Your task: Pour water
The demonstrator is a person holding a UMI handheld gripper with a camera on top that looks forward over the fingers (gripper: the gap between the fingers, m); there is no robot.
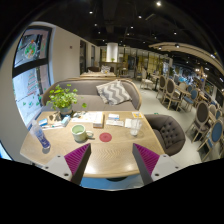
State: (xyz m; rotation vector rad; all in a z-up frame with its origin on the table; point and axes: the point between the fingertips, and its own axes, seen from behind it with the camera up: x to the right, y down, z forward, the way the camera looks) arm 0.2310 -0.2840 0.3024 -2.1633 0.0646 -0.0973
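My gripper (112, 154) hovers above the near edge of a wooden table (100, 155), open, with only bare tabletop between its magenta pads (78, 158). A green mug (79, 131) stands beyond the left finger. Further left, near the table's left edge, stands a blue bottle-like vessel (43, 141). A white cup (134, 126) stands beyond the right finger. A small red coaster (106, 136) lies between the mug and the white cup, ahead of the fingers. Nothing is held.
A potted green plant (62, 98) stands at the table's far left. Papers or books (112, 119) lie at the far side. A grey sofa with a patterned cushion (113, 92) sits behind the table, a dark padded chair (168, 131) to its right.
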